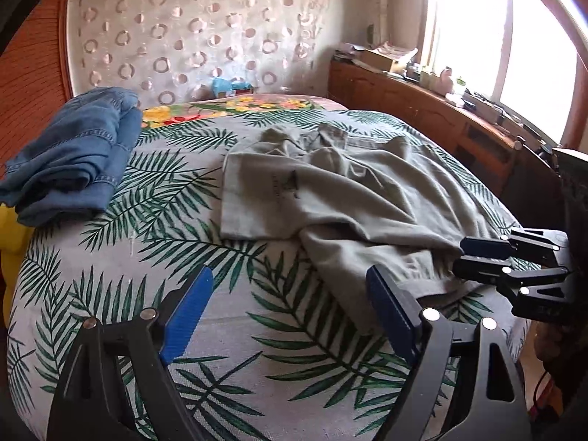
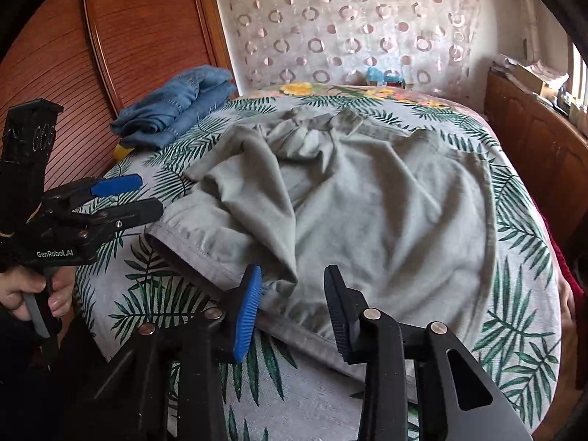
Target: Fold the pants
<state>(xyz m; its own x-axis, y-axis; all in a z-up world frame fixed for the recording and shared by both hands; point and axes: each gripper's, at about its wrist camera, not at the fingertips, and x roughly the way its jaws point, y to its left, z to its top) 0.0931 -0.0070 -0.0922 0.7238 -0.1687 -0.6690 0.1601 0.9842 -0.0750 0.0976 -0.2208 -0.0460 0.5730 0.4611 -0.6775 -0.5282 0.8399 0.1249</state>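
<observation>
While the grey pants [image 2: 367, 198] lay rumpled on the bed [image 1: 228, 334], apparently unfolded, both the left gripper [image 1: 290, 316] and right gripper [image 2: 292, 308] were open, holding nothing. Folded jeans [image 1: 73, 154] sat aside; folding remained.

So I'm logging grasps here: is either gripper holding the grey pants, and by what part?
Nothing is held. The left gripper is open over the bedspread; the right gripper is open at the near edge of the grey pants.
</observation>
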